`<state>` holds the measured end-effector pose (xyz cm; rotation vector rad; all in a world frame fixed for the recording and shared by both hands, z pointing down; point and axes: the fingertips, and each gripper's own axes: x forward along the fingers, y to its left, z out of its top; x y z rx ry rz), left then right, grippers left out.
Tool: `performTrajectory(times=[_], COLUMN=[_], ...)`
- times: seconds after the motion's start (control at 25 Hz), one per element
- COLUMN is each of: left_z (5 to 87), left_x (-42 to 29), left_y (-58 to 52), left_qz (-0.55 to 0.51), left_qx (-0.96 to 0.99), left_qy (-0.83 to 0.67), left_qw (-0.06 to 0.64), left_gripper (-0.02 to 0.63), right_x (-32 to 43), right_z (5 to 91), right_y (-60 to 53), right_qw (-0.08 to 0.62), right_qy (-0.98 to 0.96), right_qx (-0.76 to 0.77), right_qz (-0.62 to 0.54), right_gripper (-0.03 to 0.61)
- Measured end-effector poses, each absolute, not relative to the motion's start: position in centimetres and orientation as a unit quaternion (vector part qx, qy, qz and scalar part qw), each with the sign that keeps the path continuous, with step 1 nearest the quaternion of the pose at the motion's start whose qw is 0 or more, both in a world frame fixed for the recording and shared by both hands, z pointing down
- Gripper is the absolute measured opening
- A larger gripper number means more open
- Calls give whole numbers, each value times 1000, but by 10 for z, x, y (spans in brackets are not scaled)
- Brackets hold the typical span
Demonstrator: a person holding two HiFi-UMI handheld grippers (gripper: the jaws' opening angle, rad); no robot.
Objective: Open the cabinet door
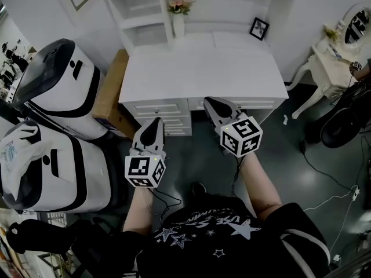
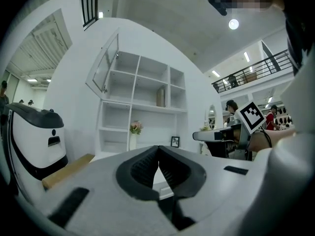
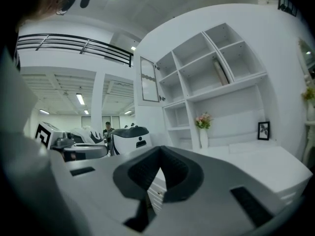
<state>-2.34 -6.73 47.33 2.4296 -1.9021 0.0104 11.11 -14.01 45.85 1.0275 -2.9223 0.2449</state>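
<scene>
A white desk [image 1: 197, 68] carries a shelf unit whose upper-left glass cabinet door [image 2: 106, 65] stands swung outward; the right gripper view shows the same door [image 3: 149, 80]. My left gripper [image 1: 155, 123] hangs before the desk's drawers [image 1: 159, 106], pointing level at them, jaws shut with nothing between them [image 2: 158, 149]. My right gripper [image 1: 210, 102] is beside it near the desk's front edge, its jaws also shut and empty [image 3: 160, 151]. Both are well below the door and touch nothing.
A vase of flowers [image 1: 179, 7] and a small picture frame [image 1: 259, 28] stand on the desk. Two large white-and-black machines [image 1: 58, 80] and a cardboard box [image 1: 110, 91] crowd the left. A vanity table [image 1: 333, 57] and floor cables [image 1: 324, 172] lie right.
</scene>
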Motion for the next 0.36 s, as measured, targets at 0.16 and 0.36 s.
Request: performTrajectory(times=[0.16, 0.36], left_z=[474, 478], left_x=[-30, -51], left_y=[-38, 1], left_qz=[3, -3], left_qx=[785, 776], left_qy=[-619, -630], left_qw=[31, 39], left_gripper=[9, 9], right_x=[105, 92], right_z=[458, 451], right_y=[-116, -80], right_qw=[18, 19], right_qy=[-940, -942], right_qx=[332, 330], right_qz=[79, 64], right_gripper=[5, 5])
